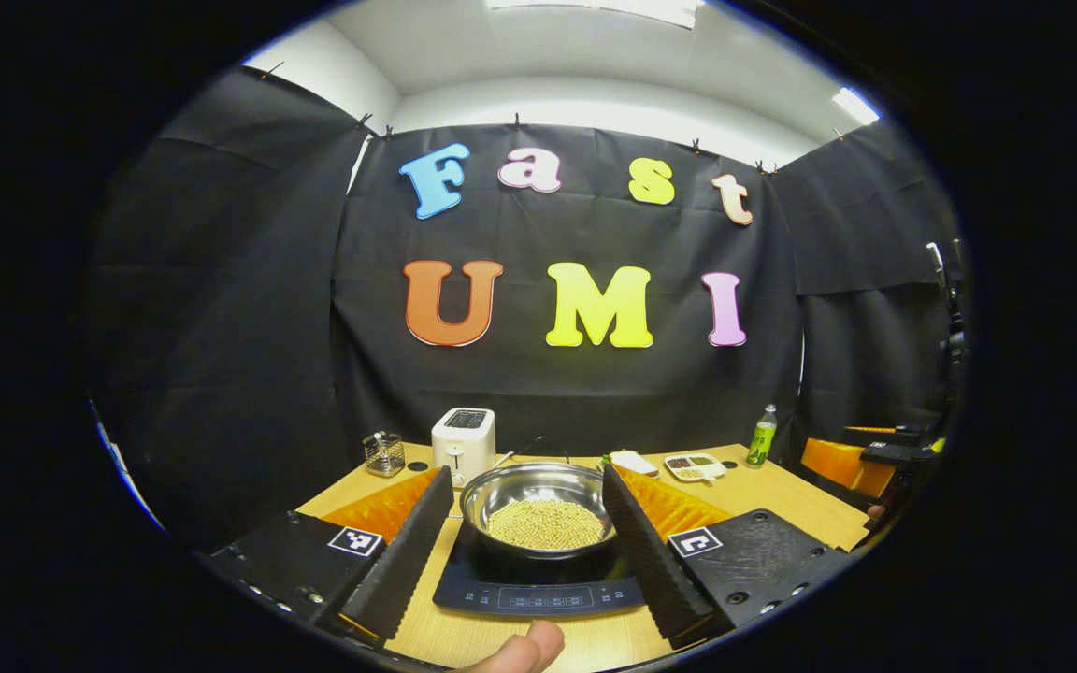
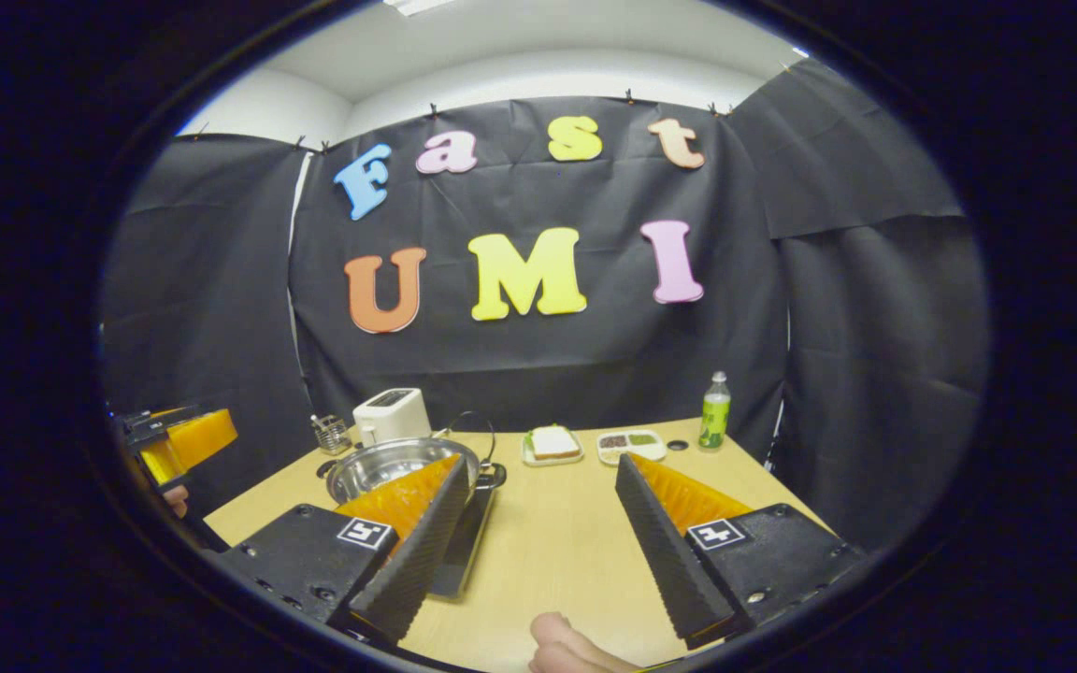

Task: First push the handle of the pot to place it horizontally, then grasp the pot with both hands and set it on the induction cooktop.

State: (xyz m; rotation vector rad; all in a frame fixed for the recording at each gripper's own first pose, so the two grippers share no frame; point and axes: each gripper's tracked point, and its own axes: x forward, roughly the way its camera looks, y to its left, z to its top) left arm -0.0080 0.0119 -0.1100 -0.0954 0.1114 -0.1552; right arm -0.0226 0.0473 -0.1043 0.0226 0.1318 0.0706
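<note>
Pot: the steel pot point(image 1: 533, 500) sits on the black induction cooktop point(image 1: 538, 584), near the middle of the wooden table point(image 1: 782, 495).
Pot contents: a heap of small yellowish grains point(image 1: 545, 523), like beans, covers its bottom.
Pot handle: in the right gripper view a thin wire bail point(image 2: 475, 428) arches up over the pot's far side; in the left gripper view it is hard to make out.
Left gripper: the left gripper point(image 1: 529, 551) hangs in front of the pot, jaws wide, one finger to each side of it, neither touching.
Right gripper: the right gripper point(image 2: 538, 551) is to the right of the pot, jaws wide over bare table, holding nothing.
Behind the pot: a white toaster point(image 1: 464, 444), and to its left a small clear container point(image 1: 383, 453) whose contents are too small to tell.
Right of the pot: a tray with a sandwich point(image 2: 553, 444), a divided dish point(image 2: 629, 444) with dark and green fillings, and a green bottle point(image 2: 713, 411).
Cut off: a fingertip point(image 1: 524, 650) shows at the bottom edge of each view.
</note>
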